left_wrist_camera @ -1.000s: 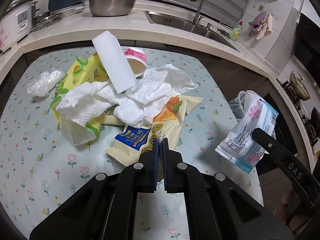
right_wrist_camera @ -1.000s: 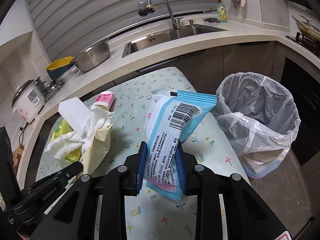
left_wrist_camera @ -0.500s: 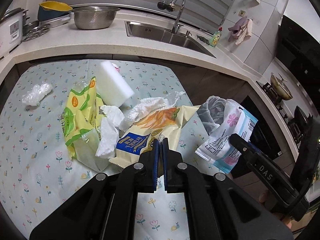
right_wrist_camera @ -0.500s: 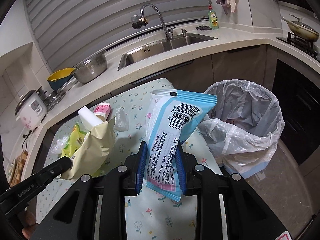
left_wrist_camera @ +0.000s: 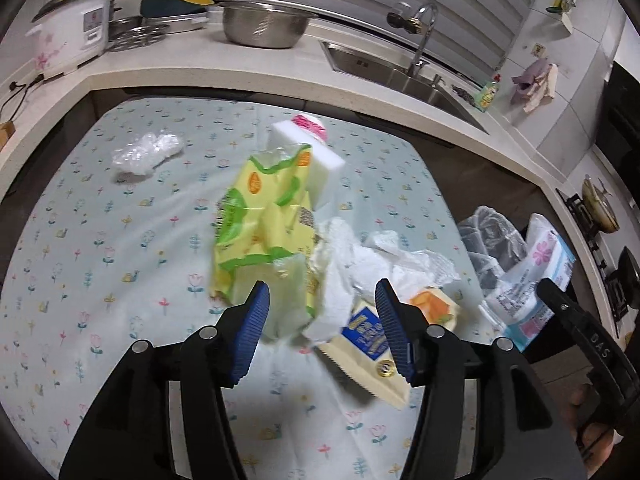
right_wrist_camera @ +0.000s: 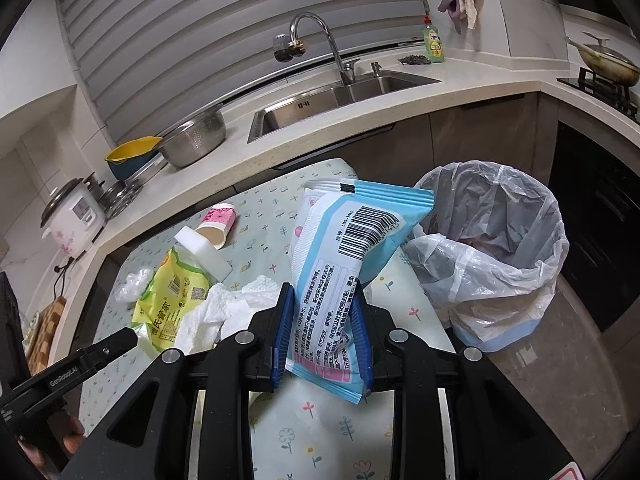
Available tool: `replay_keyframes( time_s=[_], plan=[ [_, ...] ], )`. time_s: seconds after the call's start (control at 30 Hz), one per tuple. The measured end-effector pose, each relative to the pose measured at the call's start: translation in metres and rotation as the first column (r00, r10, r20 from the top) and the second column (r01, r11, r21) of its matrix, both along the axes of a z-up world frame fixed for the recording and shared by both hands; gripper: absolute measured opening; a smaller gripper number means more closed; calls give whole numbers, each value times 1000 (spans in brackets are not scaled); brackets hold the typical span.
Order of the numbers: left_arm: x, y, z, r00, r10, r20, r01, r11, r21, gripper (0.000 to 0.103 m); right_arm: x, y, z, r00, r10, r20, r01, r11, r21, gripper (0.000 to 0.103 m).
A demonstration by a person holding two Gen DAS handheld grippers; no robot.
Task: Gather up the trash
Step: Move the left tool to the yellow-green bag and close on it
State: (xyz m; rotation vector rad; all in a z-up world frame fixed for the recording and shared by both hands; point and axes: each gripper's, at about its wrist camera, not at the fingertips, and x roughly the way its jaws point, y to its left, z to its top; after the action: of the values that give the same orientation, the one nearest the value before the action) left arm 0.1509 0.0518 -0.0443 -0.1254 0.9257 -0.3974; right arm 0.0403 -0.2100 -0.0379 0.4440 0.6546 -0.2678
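My left gripper is open and empty just above the trash pile on the table. The pile holds a yellow-green wrapper, crumpled white paper towels, a cream snack bag, a white foam block and a pink paper cup. My right gripper is shut on a blue and white wet-wipes pack, held above the table's right edge next to the lined trash bin. The pack also shows in the left wrist view.
A crumpled clear plastic scrap lies at the table's far left. The counter behind holds a rice cooker, a steel colander and the sink. The floral tablecloth covers the table.
My left gripper has opened and let go of the cream snack bag, which dropped with the pile onto the table. The right gripper with the wipes pack has hardly moved.
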Motion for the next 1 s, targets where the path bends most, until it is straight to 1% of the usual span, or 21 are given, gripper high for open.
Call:
replay_keyframes(
  time_s=[0.17, 0.37, 0.47, 0.57, 0.67, 0.73, 0.8, 0.93, 0.97, 1.0],
  plan=[
    [10, 9, -15, 999, 27, -36, -27, 999, 20, 54, 8, 10, -6, 1000, 16, -14, -15, 1000, 2, 26],
    [7, -19, -27, 998, -41, -47, 42, 999, 31, 54, 20, 15, -15, 999, 30, -37, -30, 1000, 5, 26],
    [10, -30, -35, 997, -51, -66, 54, 998, 42, 54, 24, 15, -18, 998, 34, -45, -34, 999, 9, 26],
    [16, -27, -39, 998, -16, -53, 19, 998, 68, 54, 27, 14, -21, 998, 38, -53, -38, 999, 11, 26],
    [33, -9, -48, 996, 49, -78, -42, 995, 92, 53, 31, 15, -23, 997, 46, -56, -46, 999, 11, 26],
    [41, 8, -50, 991, 92, -101, -85, 994, 74, 53, 33, 16, -24, 997, 54, -55, -53, 998, 17, 26],
    [45, 23, -47, 987, 126, -102, -121, 991, 57, 53, 37, 18, -23, 997, 60, -53, -59, 998, 15, 26],
    [50, 31, -39, 988, 134, -72, -129, 990, 60, 53, 43, 24, -22, 996, 76, -47, -75, 997, 23, 26],
    [50, 31, -39, 990, 125, -72, -121, 991, 59, 45, 44, 26, -22, 996, 81, -48, -80, 997, 22, 26],
    [50, 30, -39, 991, 114, -76, -109, 992, 60, 30, 46, 29, -22, 995, 87, -50, -86, 996, 19, 26]
  ],
)
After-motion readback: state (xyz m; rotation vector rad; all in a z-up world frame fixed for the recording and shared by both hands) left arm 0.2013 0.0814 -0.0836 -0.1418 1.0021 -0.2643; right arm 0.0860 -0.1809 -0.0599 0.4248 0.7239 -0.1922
